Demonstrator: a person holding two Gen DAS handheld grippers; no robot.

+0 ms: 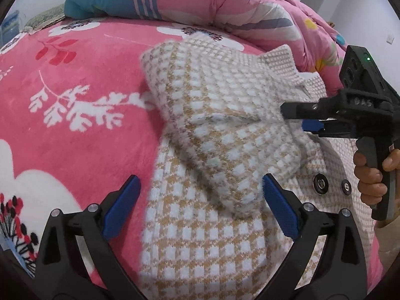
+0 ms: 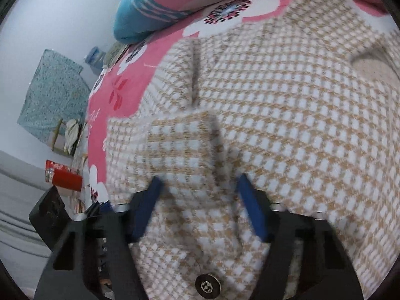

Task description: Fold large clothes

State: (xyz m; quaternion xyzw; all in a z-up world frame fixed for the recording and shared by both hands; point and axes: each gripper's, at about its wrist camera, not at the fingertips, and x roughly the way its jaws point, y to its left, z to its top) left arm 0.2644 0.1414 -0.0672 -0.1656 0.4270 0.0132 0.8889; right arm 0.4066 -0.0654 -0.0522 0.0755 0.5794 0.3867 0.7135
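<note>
A white-and-tan checked coat [image 1: 200, 245] lies spread on the bed, with two dark buttons [image 1: 321, 182] near its right side. Its fuzzy sleeve [image 1: 220, 130] is raised and draped across the body. My left gripper [image 1: 201, 207] hovers open just above the coat; the sleeve's hanging end lies between its blue pads [image 1: 122, 207] without being touched. At the right, a hand [image 1: 370, 175] holds my right gripper [image 1: 303, 125], which pinches the sleeve fabric. In the right wrist view the right gripper [image 2: 202, 200] has bunched checked cloth [image 2: 200, 165] pressed between its pads, above a button [image 2: 207, 286].
A pink floral blanket [image 1: 75, 125] covers the bed. A pink quilt [image 1: 237, 7] with a blue striped part [image 1: 105, 0] is heaped at the far edge. Beyond the bed's left side stand a red box [image 2: 65, 177], a water bottle [image 2: 96, 57] and a teal cloth [image 2: 52, 92].
</note>
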